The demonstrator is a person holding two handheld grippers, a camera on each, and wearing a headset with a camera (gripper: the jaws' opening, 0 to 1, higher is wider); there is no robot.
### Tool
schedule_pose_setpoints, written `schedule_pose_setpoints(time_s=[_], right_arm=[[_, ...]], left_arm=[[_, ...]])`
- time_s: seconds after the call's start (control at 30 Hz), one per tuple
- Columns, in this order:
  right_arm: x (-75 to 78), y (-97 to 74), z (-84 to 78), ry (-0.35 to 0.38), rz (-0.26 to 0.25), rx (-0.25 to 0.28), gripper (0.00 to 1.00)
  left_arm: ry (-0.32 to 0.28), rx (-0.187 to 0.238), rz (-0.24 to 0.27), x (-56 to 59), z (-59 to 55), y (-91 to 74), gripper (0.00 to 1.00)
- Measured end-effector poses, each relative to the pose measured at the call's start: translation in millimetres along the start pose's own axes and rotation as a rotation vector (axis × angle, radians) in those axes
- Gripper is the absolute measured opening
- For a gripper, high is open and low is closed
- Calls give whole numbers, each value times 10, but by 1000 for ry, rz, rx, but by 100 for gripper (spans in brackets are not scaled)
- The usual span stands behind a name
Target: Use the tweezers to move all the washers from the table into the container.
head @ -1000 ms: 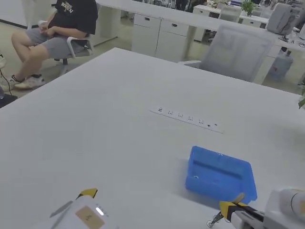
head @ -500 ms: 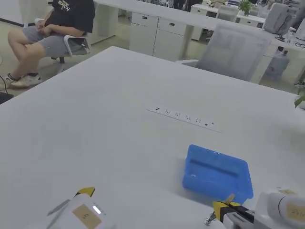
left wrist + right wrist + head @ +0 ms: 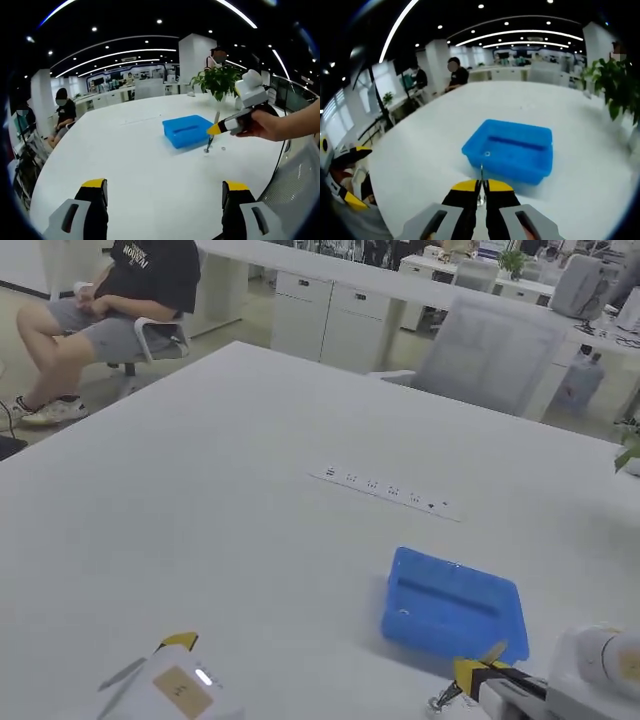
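The work surface is a large white table (image 3: 200,500) with a flat, matte top. A white socket strip (image 3: 385,490) is set flush into the top near its middle, with its long axis running across the table. A blue rectangular container (image 3: 455,605) rests directly on the top, open side up. It stands on the near side of the socket strip and is well apart from it. In the left gripper view, one small washer (image 3: 222,148) lies flat on the bare top near the container, not touching it. The remaining surface is plain white.
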State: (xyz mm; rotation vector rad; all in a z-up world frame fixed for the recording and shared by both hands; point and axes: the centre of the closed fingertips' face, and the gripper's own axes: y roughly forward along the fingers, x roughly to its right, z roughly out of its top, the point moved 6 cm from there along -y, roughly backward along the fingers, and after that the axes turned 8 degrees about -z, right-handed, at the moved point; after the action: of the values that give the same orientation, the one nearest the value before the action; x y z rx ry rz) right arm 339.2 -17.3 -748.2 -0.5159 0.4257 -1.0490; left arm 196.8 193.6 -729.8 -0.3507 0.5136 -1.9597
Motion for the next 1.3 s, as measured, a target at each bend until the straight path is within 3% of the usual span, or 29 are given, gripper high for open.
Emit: schedule_pose_setpoints(time_s=[0.27,0.4,0.63,0.77,0.97,1.17,1.3], right_arm=[[-15,-43,267,-36,24,59,1],[-23,-57,494,-40,24,109,1],[-37,239,655,-62,29,130,1],[-30,423,665,-70,14,126,1],[26,716,545,-92,-14,67,1],[131,838,458,-82,-42,27,2],[105,847,415,-64,-45,23,2]], left_arm=[[-3,4,-4,3,3,-2,97],[-3,6,-5,4,5,-3,97],[-5,-5,-3,0,-8,0,97],[-7,-6,0,-6,-11,2,97],[-7,-10,3,-7,-18,6,97],[3,-11,20,-20,-14,5,97],[-5,-15,19,-24,-20,8,97]])
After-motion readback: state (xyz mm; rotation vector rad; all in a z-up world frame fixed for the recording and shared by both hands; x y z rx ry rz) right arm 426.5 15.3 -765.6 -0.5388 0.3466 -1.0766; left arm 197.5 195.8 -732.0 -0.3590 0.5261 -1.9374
